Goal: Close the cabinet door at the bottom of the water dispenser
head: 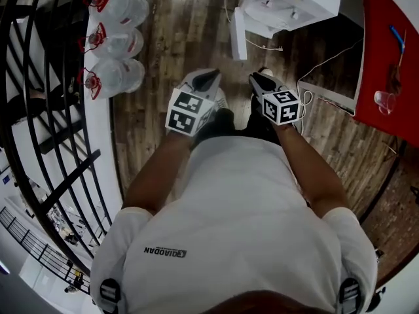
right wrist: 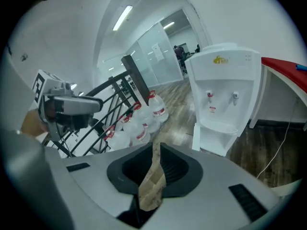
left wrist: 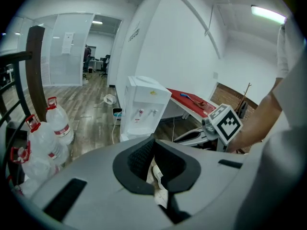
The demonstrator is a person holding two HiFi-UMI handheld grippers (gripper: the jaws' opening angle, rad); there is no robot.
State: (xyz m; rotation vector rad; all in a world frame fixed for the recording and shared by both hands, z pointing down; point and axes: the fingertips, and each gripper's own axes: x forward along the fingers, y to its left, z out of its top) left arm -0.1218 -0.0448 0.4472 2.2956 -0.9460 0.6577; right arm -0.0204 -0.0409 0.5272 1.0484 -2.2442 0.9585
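The white water dispenser (head: 288, 2) stands on the wood floor ahead of me, also in the left gripper view (left wrist: 144, 104) and the right gripper view (right wrist: 223, 85). Its bottom cabinet door (head: 239, 34) hangs open, swung out to the left (right wrist: 196, 137). My left gripper (head: 208, 78) and right gripper (head: 260, 80) are held side by side at waist height, well short of the dispenser and touching nothing. Both pairs of jaws are shut with nothing held (left wrist: 153, 145) (right wrist: 156, 147).
Several large water bottles (head: 114, 44) lie on the floor at the left beside a black railing (head: 46, 110). A red table (head: 389, 51) stands right of the dispenser, with a white cable (head: 321, 64) trailing across the floor.
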